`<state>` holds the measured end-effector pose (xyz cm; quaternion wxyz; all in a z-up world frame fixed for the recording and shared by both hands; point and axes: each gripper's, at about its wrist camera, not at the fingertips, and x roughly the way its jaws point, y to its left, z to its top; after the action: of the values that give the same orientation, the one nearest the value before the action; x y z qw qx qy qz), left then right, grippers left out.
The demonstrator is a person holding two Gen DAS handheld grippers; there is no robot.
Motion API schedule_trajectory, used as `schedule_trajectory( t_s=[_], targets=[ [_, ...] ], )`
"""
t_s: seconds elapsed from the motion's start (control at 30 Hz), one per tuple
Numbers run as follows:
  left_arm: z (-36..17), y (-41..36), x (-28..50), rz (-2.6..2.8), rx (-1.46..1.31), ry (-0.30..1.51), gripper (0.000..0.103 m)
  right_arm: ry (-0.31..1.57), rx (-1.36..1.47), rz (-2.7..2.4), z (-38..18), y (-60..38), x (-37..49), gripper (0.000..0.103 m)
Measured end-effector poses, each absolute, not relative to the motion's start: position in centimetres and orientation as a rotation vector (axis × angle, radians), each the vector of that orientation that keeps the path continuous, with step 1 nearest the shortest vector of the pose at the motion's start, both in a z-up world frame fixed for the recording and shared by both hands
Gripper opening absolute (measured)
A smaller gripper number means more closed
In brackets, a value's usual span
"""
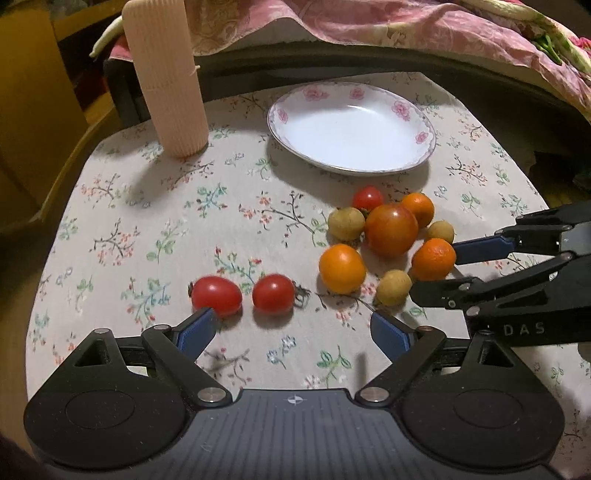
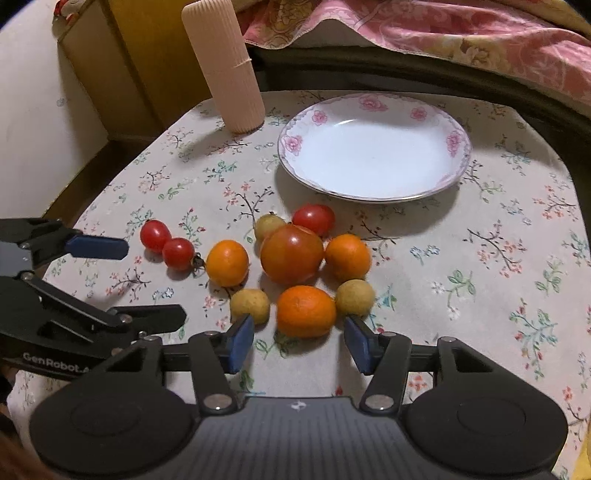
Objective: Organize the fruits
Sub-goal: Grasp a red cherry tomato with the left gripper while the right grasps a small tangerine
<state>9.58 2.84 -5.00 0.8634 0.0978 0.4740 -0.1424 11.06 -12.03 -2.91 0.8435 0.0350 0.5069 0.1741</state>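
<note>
Several fruits lie loose on the flowered cloth: a large tomato [image 2: 291, 253], mandarins, small yellow-brown fruits and cherry tomatoes. My right gripper [image 2: 300, 338] is open, its blue pads either side of the nearest mandarin [image 2: 306, 311] with gaps showing; the left wrist view shows the same mandarin [image 1: 434, 258] between the right gripper's fingertips. My left gripper [image 1: 293, 328] is wide open just short of two cherry tomatoes [image 1: 217, 295] [image 1: 273, 293], its left fingertip at the edge of the left one. A white plate with pink flowers [image 2: 291, 142] stands bare behind the fruits.
A tall ribbed cream cylinder [image 1: 166, 74] stands at the back left of the table. A pink patterned blanket [image 2: 461, 33] lies beyond the table's far edge. A dark rim runs behind the table, and a wooden cabinet [image 2: 147, 55] is at the left.
</note>
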Motion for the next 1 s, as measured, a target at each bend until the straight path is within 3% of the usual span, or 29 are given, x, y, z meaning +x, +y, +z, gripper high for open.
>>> schedule_trajectory(
  t_s=[0.23,0.33,0.5,1.0],
  targets=[
    [-5.6,3.0,11.2,-0.314,0.198,0.957,0.093,1.074,0.047,0.357,-3.3,-11.7,11.4,0.036],
    [-5.6,3.1,11.4,-0.322,0.198,0.940,0.093,1.080,0.069,0.368,-3.2,-12.0,11.2,0.035],
    [-5.2,3.3,11.1,-0.353,0.206,0.940,0.082,1.092,0.088,0.387,-3.2,-12.1,11.0,0.035],
    [-5.0,6.3,12.7,-0.342,0.228,0.966,0.084,1.117,0.131,0.417,-2.7,-12.7,10.4,0.035]
  ],
)
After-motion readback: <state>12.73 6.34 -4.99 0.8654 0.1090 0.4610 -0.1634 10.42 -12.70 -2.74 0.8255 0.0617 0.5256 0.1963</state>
